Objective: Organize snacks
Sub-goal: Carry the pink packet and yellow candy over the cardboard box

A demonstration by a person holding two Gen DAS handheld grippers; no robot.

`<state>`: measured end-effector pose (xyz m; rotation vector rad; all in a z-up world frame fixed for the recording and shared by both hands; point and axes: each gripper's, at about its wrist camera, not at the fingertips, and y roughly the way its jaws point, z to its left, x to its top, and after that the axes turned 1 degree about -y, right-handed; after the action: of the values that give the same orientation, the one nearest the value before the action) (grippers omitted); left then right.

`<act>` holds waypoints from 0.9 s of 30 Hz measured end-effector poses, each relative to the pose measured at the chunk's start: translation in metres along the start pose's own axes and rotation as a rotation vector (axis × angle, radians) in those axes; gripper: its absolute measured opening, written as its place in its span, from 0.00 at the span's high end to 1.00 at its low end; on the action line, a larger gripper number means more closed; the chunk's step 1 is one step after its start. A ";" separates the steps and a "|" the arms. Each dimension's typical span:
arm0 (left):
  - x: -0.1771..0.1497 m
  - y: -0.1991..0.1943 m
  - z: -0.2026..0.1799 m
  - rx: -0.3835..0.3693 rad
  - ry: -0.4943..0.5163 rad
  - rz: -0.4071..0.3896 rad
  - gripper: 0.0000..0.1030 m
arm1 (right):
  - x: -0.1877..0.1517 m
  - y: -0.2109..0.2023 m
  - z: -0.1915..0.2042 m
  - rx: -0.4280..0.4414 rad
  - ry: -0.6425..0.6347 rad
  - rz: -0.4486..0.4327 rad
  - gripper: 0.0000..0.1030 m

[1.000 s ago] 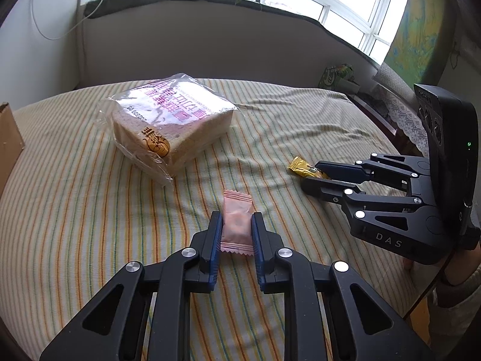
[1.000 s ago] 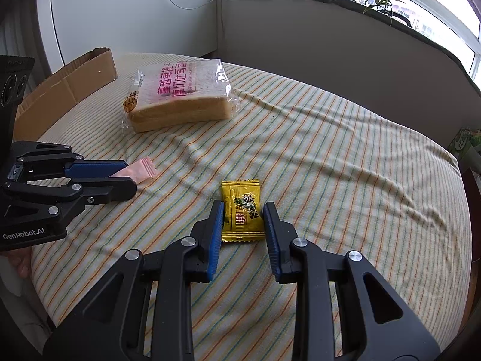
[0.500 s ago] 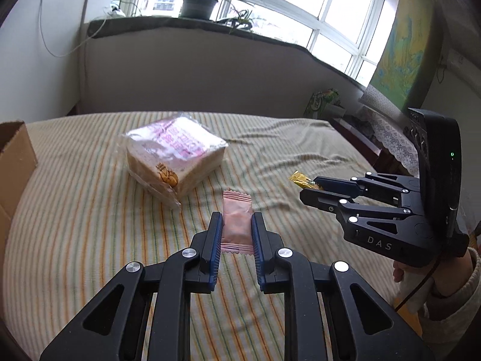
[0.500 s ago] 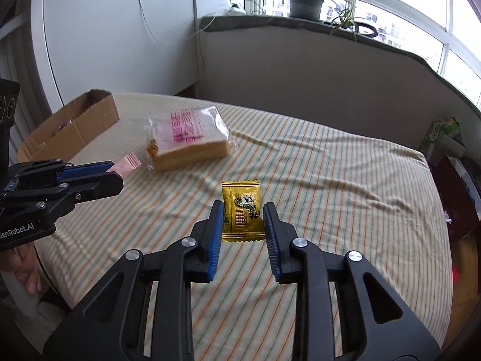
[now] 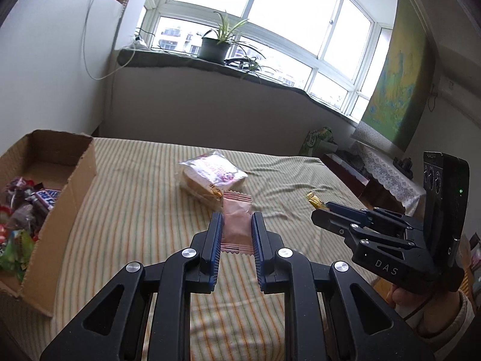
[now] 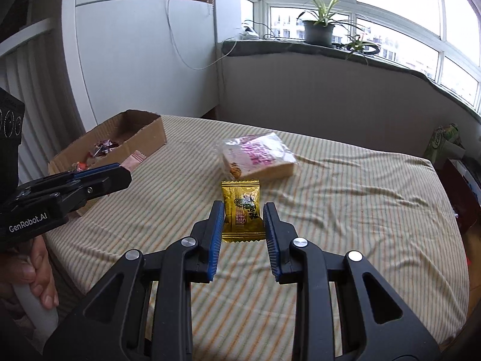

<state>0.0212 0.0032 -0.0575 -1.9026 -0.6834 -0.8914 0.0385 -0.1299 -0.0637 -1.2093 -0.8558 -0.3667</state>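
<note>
My left claw (image 5: 237,234) pinches a small pink packet (image 5: 236,223) with crimped, zigzag ends, lifted above the striped bed (image 5: 135,210). My right claw (image 6: 244,228) grips a glossy yellow packet (image 6: 242,210) with dark print. A clear bag of sliced bread (image 6: 258,156) lies on the bed beyond; a cardboard box (image 5: 72,192) of snacks sits left.

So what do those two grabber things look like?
Both are black plastic with silver bolts and ridged blue pads. The left gripper has "GenRobot.AI" in white on its side. The right gripper says "DAS", shows a tiny green light, and trails a thin dark cable past a pale knitted sleeve.
</note>
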 end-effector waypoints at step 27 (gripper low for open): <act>0.007 -0.088 0.177 0.351 -0.221 -0.134 0.83 | 0.099 0.094 0.203 0.332 -0.314 -0.046 0.73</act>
<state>0.0137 0.2009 -0.0682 -1.6647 -1.0388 -0.5989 0.0880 0.1076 -0.0316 -0.9496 -1.1670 -0.0640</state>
